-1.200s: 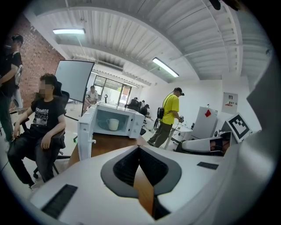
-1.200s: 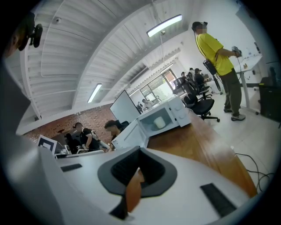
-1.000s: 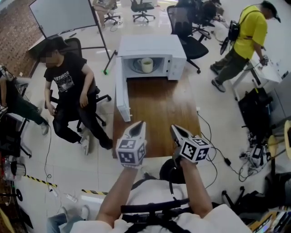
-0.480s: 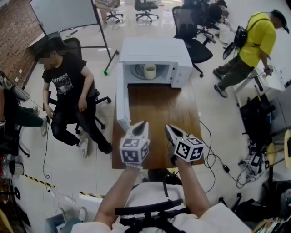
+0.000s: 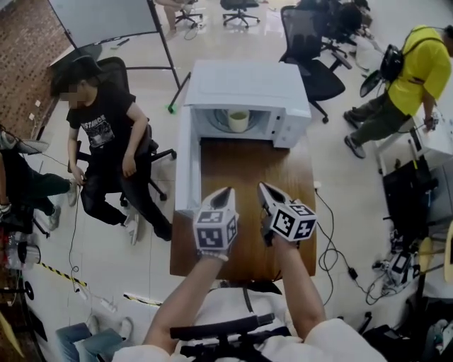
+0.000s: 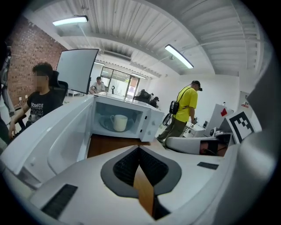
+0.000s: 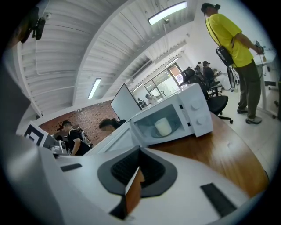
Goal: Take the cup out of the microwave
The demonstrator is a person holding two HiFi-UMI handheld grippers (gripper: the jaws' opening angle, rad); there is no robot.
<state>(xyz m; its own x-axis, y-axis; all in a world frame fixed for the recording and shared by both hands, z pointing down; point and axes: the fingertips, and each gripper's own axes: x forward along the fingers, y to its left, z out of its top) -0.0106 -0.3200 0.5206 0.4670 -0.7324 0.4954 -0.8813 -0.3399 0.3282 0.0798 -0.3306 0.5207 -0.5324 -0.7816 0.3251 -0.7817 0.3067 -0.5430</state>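
A white microwave (image 5: 244,88) stands at the far end of a wooden table (image 5: 248,177), its door (image 5: 184,159) swung open to the left. Inside, a pale cup (image 5: 238,120) sits upright on the turntable. It also shows in the left gripper view, cup (image 6: 119,122), and in the right gripper view, cup (image 7: 163,126). My left gripper (image 5: 224,194) and right gripper (image 5: 263,189) hover side by side over the table's near half, pointing at the microwave and well short of it. Both are shut and hold nothing, as seen at the left gripper (image 6: 139,148) and right gripper (image 7: 139,151).
A seated person in black (image 5: 99,127) occupies an office chair left of the table, close to the open door. A person in a yellow shirt (image 5: 417,71) stands at the right. A whiteboard (image 5: 99,18) and office chairs (image 5: 311,49) stand behind; cables (image 5: 340,254) lie on the right floor.
Both grippers have moved forward over the table toward the microwave, which now appears nearer. Their jaws stay shut. The person in yellow has shifted right.
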